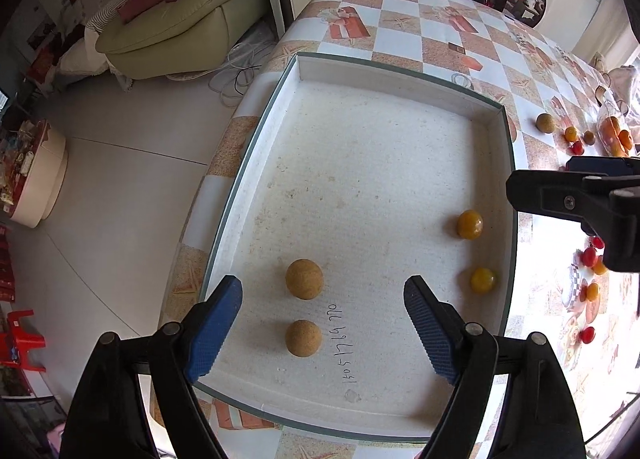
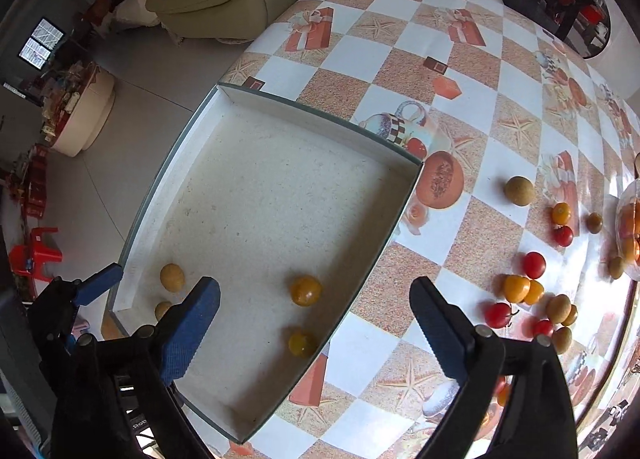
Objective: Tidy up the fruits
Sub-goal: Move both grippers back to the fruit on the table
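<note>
Four fruits lie in the shallow white tray [image 1: 256, 163], which sits at the near left corner of the table [image 1: 400, 19]. Two tan fruits, one farther [image 1: 304, 279] and one nearer [image 1: 303, 337], rest apart from each other on the tray floor, both in line with the gap of the left gripper [image 1: 322, 327] and below it. Its blue-padded jaws are spread wide and released, with no pad touching either fruit.

Along the tray's right wall lie two yellow fruits, the farther one [image 2: 306, 291] amber and glossy, the nearer one [image 2: 303, 343] just inside the wall. In the right wrist view both sit between the fingers of the right gripper [image 2: 314, 331], closer to its left finger; the right finger [image 2: 436, 327] stands over the tablecloth outside the tray. These jaws are also spread wide and hold nothing.

A line of handwritten digits [image 1: 342, 343] runs across the tray floor beside the nearer tan fruit; it reads roughly as "1405174770", though I cannot be sure of it.

Out on the checkered cloth to the right, loose fruits remain: a large tan one [image 2: 519, 191], red tomatoes [image 2: 534, 265], yellow ones [image 2: 516, 288] and small olive-brown ones [image 2: 559, 307], scattered near each other. A clear container of orange fruit [image 2: 630, 235] sits at the far right edge.
</note>
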Motion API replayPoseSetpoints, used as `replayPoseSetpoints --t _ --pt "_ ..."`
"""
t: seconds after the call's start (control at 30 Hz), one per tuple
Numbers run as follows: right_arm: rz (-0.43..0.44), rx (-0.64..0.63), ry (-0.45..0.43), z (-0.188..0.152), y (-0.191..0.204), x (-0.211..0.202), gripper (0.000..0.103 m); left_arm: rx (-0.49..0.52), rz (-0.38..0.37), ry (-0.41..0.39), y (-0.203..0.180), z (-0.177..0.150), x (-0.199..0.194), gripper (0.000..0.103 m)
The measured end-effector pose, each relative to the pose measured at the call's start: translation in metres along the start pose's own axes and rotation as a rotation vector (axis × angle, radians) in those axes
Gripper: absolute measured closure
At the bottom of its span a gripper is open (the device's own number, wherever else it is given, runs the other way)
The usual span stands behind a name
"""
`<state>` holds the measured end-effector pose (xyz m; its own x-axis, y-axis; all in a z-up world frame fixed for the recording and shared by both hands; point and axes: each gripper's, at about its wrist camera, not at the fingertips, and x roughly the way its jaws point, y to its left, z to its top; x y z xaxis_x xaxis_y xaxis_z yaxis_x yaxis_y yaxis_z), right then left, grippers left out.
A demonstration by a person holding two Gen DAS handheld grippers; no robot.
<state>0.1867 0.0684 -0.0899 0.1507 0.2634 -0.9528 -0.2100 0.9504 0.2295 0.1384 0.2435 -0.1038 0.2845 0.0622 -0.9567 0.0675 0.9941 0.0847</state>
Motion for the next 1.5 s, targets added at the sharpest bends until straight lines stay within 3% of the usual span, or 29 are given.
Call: replayPoseSetpoints --t 0.17,0.4,0.53,0.7,0.93,1.17,1.23,1.5 --pt "-0.060 0.042 -0.009 -0.024 -0.036 -0.021 0.006 0.072 -0.015 -0.008 -0.029 -0.001 -0.018 0.019" --pt "-0.120 0.245 0.046 -0.087 -0.125 -0.031 0.006 0.181 -0.075 -0.019 -0.090 -0.002 -0.037 0.019" --pt "-0.156 0.385 0.081 -0.122 -0.179 -0.032 0.006 0.240 -0.119 0.008 -0.132 0.000 -0.031 0.019" --pt "-0.174 0.473 0.099 -0.144 -0.218 -0.032 0.006 0.259 -0.146 0.045 -0.172 0.009 -0.013 0.019" --pt "-0.153 0.460 0.070 -0.136 -0.239 -0.027 0.008 0.237 -0.181 0.076 -0.210 0.042 0.020 0.019" --pt "-0.069 0.452 0.048 -0.114 -0.249 -0.013 0.038 0.250 -0.177 0.092 -0.238 0.058 0.046 0.019" --pt "-0.031 0.450 0.047 -0.107 -0.256 -0.009 0.043 0.245 -0.177 0.097 -0.241 0.060 0.051 0.026" --pt "0.016 0.399 0.027 -0.085 -0.256 0.001 0.051 0.255 -0.152 0.097 -0.252 0.062 0.061 0.034"
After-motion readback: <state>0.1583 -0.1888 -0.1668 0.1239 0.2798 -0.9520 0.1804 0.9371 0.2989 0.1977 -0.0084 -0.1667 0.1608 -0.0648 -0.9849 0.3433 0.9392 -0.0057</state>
